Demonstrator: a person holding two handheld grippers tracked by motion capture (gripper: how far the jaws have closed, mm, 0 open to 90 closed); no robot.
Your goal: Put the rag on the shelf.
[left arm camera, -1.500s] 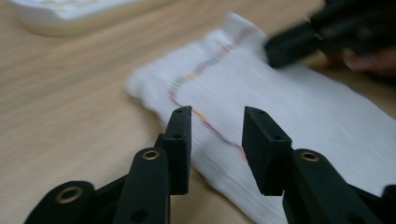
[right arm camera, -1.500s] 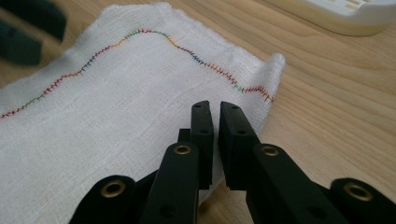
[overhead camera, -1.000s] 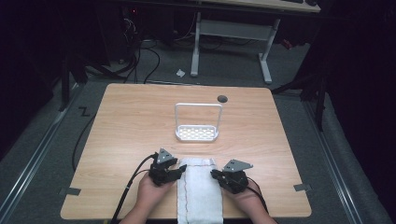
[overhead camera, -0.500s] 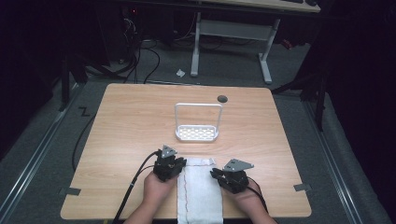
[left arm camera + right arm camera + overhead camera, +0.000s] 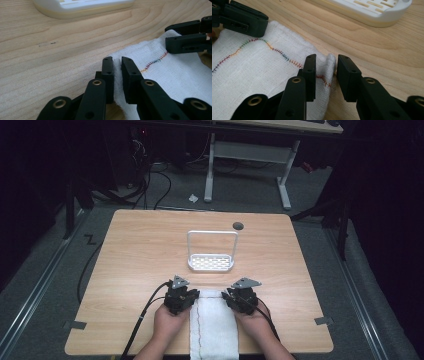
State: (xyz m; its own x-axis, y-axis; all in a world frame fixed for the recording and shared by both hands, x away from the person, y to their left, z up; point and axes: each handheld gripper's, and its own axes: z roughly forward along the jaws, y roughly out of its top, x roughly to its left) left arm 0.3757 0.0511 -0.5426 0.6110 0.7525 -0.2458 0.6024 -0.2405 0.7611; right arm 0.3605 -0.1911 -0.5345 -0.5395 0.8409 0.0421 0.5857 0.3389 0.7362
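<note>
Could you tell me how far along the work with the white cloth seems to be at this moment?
Early stage. Done: the white cloth lies flat at the table's near edge. In hand: the left gripper has its jaws pinched on one far corner, while the right gripper straddles the other corner with its jaws not yet closed. Left: closing that grip, and probably lifting or folding. The white rack stands apart, untouched.

We see a table of pale wood, smooth and matt, with a clear grain. The cloth is white woven fabric, slightly rough, with a line of many-coloured stitching. The rack looks like smooth white plastic with a faint sheen. The left gripper and right gripper are matt black plastic with brass-coloured rivets.
</note>
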